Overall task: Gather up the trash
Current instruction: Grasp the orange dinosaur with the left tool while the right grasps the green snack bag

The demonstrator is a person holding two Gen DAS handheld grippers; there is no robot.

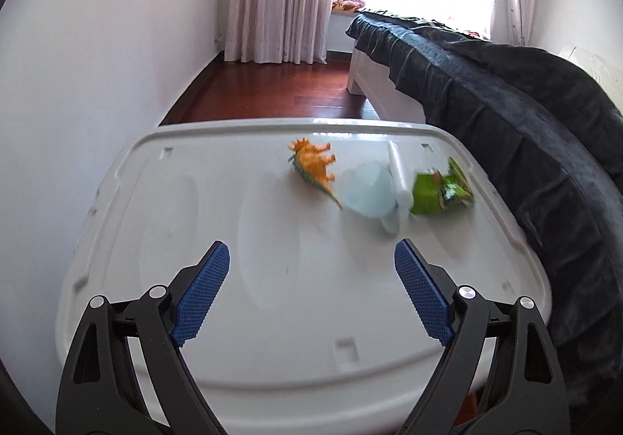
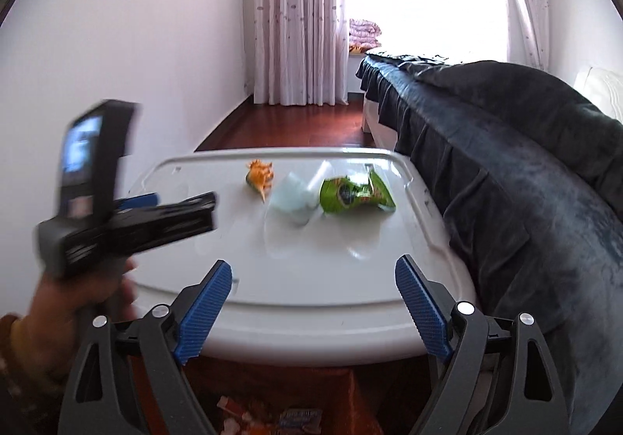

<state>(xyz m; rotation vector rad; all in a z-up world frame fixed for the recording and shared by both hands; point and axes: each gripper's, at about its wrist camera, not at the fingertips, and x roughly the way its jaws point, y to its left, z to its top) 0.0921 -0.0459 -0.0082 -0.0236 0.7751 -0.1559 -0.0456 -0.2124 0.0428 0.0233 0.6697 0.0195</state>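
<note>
On the far right part of a white plastic lid (image 1: 218, 209) lie a crumpled green snack wrapper (image 1: 442, 189), a pale blue crumpled tissue (image 1: 368, 193) with a white tube-like piece (image 1: 397, 166) beside it, and an orange toy dinosaur (image 1: 315, 166). My left gripper (image 1: 311, 259) hovers open over the lid's near half, short of these things, with nothing between its blue pads. The right wrist view shows the same wrapper (image 2: 354, 193), tissue (image 2: 292, 197) and dinosaur (image 2: 261, 178). My right gripper (image 2: 313, 275) stands open above the lid's near edge (image 2: 311, 341), empty.
A bed with a dark blue cover (image 2: 525, 170) runs along the lid's right side. A white wall is on the left, curtains (image 2: 296, 18) and red wood floor (image 2: 296, 127) beyond. A person's hand (image 2: 66, 310) holds the blurred left gripper body (image 2: 128, 221). Wrappers lie in a bin (image 2: 272, 415) below.
</note>
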